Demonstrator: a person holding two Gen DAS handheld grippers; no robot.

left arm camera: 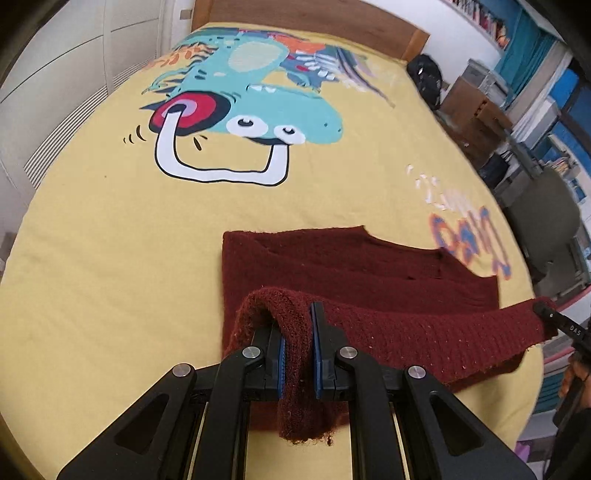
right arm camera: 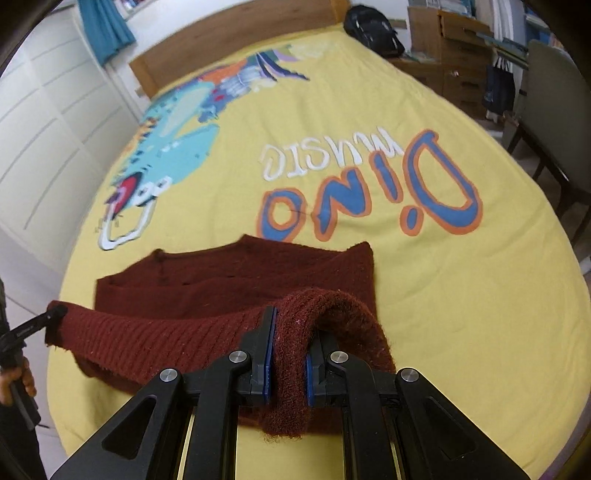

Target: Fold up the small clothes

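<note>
A dark red knitted sweater (left arm camera: 332, 258) (right arm camera: 236, 273) lies on the yellow bed cover. Its near hem is lifted off the bed and stretched between my two grippers. My left gripper (left arm camera: 297, 325) is shut on the hem's left corner, with the knit bunched over the blue pads and hanging down between the fingers. My right gripper (right arm camera: 290, 332) is shut on the hem's right corner in the same way. In the left wrist view the right gripper's tip (left arm camera: 546, 314) shows at the far right, on the cloth's edge. In the right wrist view the left gripper's tip (right arm camera: 51, 317) shows at the far left.
The yellow bed cover (left arm camera: 110, 258) (right arm camera: 461, 295) bears a teal dinosaur print (left arm camera: 258, 99) and blue "Dino music" lettering (right arm camera: 369, 199). A wooden headboard (left arm camera: 314, 18) is at the far end, white wardrobe doors (right arm camera: 48, 129) on the left, a black backpack (right arm camera: 373, 26), wooden drawers and a chair on the right.
</note>
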